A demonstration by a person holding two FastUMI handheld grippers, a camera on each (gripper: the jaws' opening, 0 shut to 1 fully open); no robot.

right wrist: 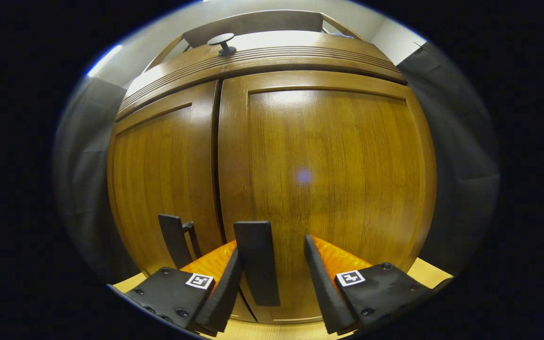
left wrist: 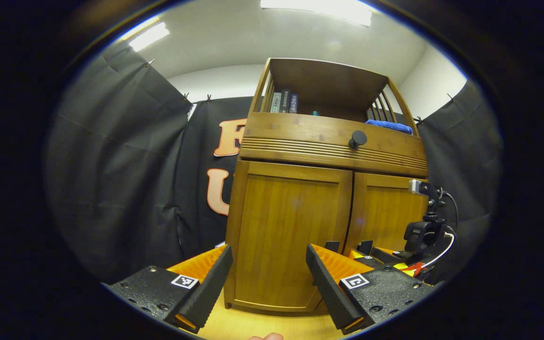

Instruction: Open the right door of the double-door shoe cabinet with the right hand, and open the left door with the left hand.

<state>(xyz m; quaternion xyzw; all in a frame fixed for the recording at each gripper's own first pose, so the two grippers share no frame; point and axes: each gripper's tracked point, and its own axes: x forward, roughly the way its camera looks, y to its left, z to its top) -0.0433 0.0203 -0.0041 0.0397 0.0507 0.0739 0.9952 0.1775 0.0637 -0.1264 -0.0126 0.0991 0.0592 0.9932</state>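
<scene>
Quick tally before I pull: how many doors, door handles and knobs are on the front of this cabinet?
Doors: 2, left door and right door, both closed.
Door handles: 2, left handle and right handle, each near the centre seam.
Knobs: 1, drawer knob.
Total: 5.

walls: black cloth drapes pinned along their top edge, white wall above | ceiling: white, two bright strip lights | floor: pale wood boards | shelf — dark-spined books, folded blue cloth
</scene>
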